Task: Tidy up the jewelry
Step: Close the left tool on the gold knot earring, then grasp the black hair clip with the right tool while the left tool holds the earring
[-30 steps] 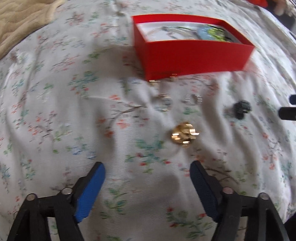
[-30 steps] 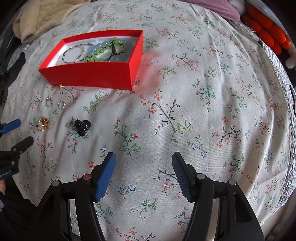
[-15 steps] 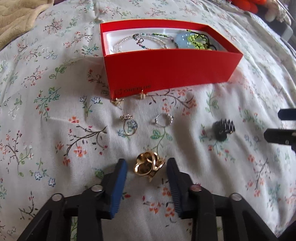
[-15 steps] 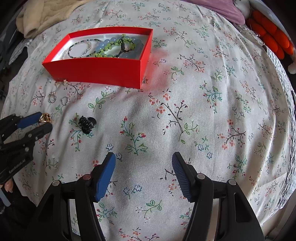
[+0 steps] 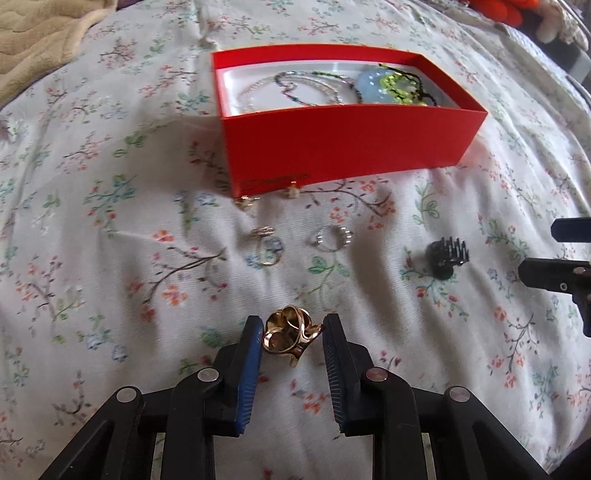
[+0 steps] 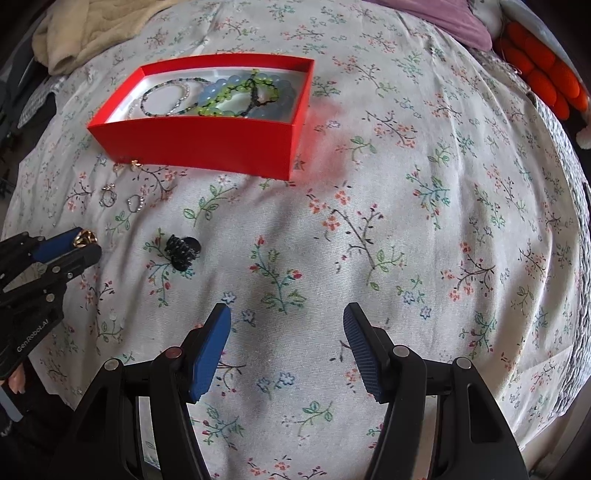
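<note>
A gold ring cluster (image 5: 290, 334) lies on the floral sheet between the pads of my left gripper (image 5: 293, 328), which is closed around it and touching its sides; it shows in the right wrist view too (image 6: 84, 237). The red box (image 5: 343, 147) holds bead bracelets (image 6: 236, 96). Two silver rings (image 5: 267, 245) (image 5: 332, 240) and two small gold earrings (image 5: 247, 201) lie in front of the box. A black hair claw (image 5: 445, 254) lies to the right. My right gripper (image 6: 286, 341) is open and empty above bare sheet.
A beige blanket (image 5: 40, 33) lies at the far left. An orange plush thing (image 6: 543, 81) and a purple cloth (image 6: 454, 26) lie at the far right. The bed edge (image 6: 576, 332) runs down the right side.
My left gripper moved forward over the gold ring cluster and its jaws closed from wide open to touching it. The right gripper drifted slightly and stayed open.
</note>
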